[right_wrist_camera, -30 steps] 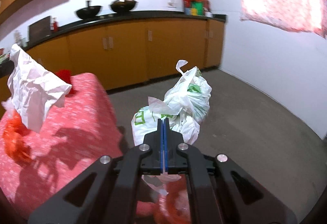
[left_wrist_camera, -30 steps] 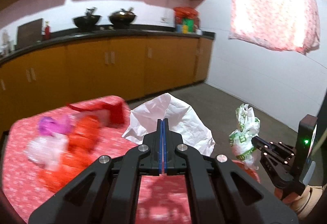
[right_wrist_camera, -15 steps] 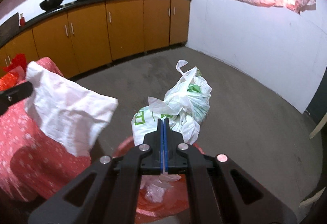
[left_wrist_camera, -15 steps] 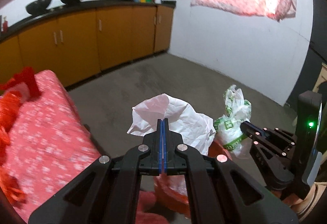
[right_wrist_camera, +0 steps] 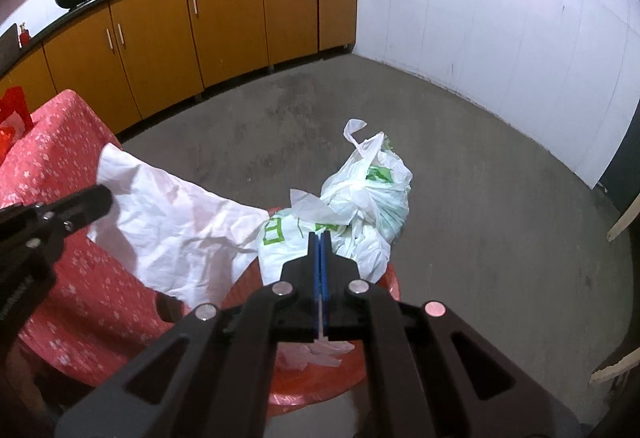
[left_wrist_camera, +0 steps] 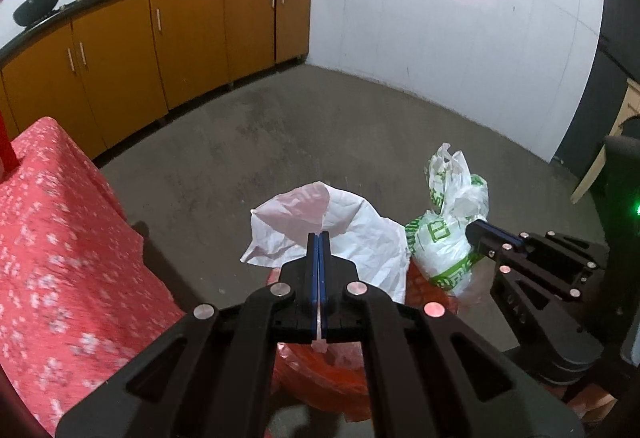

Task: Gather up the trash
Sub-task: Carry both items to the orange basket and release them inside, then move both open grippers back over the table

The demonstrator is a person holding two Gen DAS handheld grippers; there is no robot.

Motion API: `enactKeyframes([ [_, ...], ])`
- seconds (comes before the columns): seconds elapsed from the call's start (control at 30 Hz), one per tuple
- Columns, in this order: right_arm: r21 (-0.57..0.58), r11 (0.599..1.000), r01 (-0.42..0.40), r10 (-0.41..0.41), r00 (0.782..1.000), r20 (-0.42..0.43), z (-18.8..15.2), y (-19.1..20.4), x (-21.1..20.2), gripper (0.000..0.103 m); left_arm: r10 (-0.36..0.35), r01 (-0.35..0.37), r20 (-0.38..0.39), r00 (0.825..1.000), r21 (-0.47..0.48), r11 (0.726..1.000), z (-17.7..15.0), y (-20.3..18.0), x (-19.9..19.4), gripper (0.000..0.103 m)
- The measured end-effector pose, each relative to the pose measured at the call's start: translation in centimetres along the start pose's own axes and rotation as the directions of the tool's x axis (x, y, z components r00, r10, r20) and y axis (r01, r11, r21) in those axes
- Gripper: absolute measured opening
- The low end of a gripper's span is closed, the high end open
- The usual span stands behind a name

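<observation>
My left gripper (left_wrist_camera: 318, 238) is shut on a crumpled white paper sheet (left_wrist_camera: 352, 238), which hangs over the red trash bin (left_wrist_camera: 320, 378) on the floor. The sheet also shows in the right wrist view (right_wrist_camera: 180, 230), with the left gripper (right_wrist_camera: 100, 198) at its upper corner. My right gripper (right_wrist_camera: 319, 238) is shut on a white plastic bag with green print (right_wrist_camera: 360, 198) and holds it over the bin (right_wrist_camera: 384, 278). The bag and right gripper also show in the left wrist view, the bag (left_wrist_camera: 448, 230) beside the sheet, the gripper (left_wrist_camera: 474, 232) at its side.
A table with a red flowered cloth (left_wrist_camera: 60, 238) stands just left of the bin. Orange kitchen cabinets (left_wrist_camera: 180, 30) run along the back wall. The grey concrete floor (right_wrist_camera: 480, 178) stretches beyond the bin to the white wall.
Both grippers have swung from over the table to the right, carrying the paper sheet and the plastic bag to above the red bin. The table trash has left the view.
</observation>
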State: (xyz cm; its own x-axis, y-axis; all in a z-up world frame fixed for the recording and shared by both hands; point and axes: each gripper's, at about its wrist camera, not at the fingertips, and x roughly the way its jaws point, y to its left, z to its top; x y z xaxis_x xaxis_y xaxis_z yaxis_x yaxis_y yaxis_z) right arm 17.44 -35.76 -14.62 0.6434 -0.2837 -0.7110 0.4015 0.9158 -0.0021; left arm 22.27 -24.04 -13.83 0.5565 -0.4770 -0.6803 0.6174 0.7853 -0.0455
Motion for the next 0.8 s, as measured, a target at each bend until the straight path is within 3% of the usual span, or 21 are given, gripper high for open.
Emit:
enactKeyframes([
  [0.63, 0.004, 1.0, -0.031, 0.031, 0.999, -0.008, -0.4, -0.7, 0.1, 0.003, -0.016, 0.017, -0.013, 1.0, 0.023, 1.0, -0.4, -1.1, 2.0, 0.0],
  [0.8, 0.004, 1.0, -0.031, 0.031, 1.0, -0.007, -0.4, -0.6, 0.0, 0.013, -0.006, 0.006, 0.0, 1.0, -0.003, 1.0, -0.2, -0.3, 1.6, 0.0],
])
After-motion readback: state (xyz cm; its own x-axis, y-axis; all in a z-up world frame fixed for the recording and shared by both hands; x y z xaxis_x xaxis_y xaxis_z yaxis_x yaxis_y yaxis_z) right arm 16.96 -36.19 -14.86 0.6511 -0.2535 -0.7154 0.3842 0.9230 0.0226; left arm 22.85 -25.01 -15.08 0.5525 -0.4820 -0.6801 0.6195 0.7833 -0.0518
